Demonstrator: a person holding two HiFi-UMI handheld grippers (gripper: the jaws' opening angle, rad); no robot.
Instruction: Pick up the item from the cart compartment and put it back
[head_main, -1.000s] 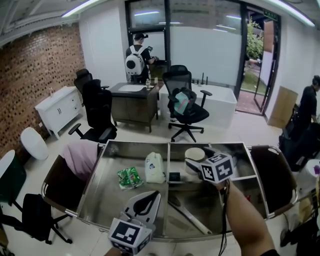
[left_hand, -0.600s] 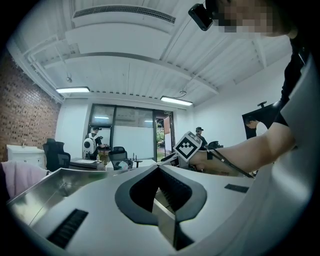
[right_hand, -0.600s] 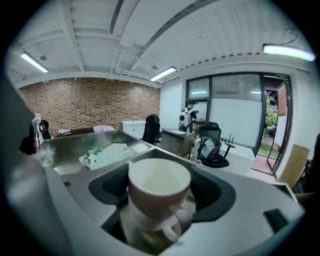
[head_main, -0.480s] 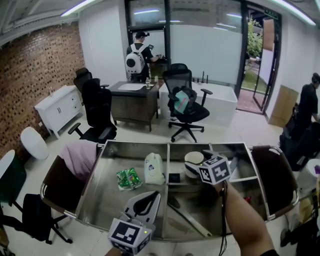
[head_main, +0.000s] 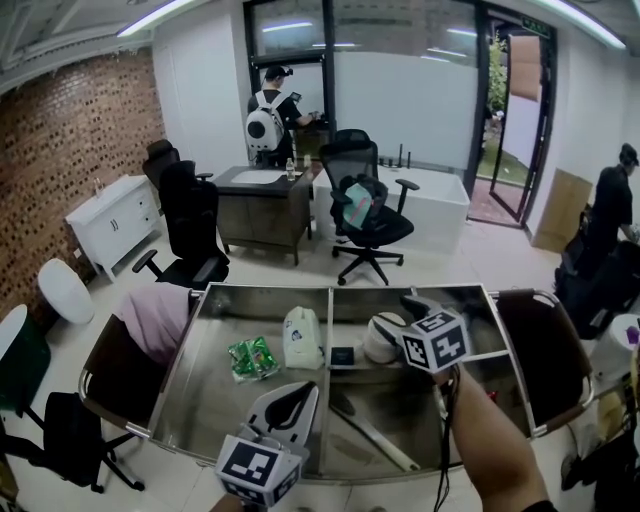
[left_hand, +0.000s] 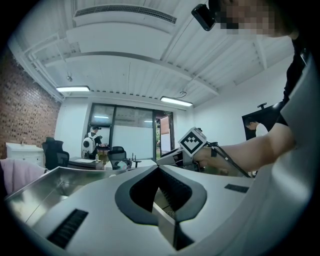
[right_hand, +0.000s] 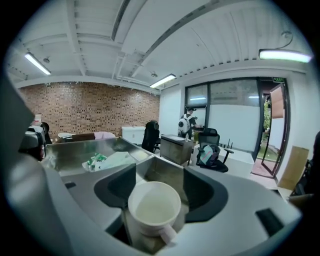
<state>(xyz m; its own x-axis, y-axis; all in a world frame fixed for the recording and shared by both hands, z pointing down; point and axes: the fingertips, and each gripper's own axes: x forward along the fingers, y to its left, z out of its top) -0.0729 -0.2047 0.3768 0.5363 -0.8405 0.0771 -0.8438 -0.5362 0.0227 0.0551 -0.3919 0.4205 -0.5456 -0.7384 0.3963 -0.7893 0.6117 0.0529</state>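
Observation:
A white cup (head_main: 383, 338) with a handle sits tilted in the cart's (head_main: 195, 400) upper middle compartment. My right gripper (head_main: 392, 325) reaches in from the right, and its jaws are closing on the cup's sides. In the right gripper view the cup (right_hand: 154, 207) fills the gap between the two jaws of that gripper (right_hand: 155, 196), mouth up and handle toward the camera. My left gripper (head_main: 299, 393) hovers over the cart's near edge, shut and holding nothing. In its own view the left gripper (left_hand: 159, 167) has its tips meeting.
A white pouch (head_main: 302, 338), a green packet (head_main: 252, 356) and a small dark box (head_main: 343, 355) lie in the cart. A metal bar (head_main: 375, 440) lies in the lower compartment. Office chairs, a desk and people stand beyond. Pink cloth (head_main: 160, 318) drapes at the cart's left end.
The right gripper's jaws have narrowed around the white cup, and the cup has gone from upright to tilted. The left gripper has stayed in place.

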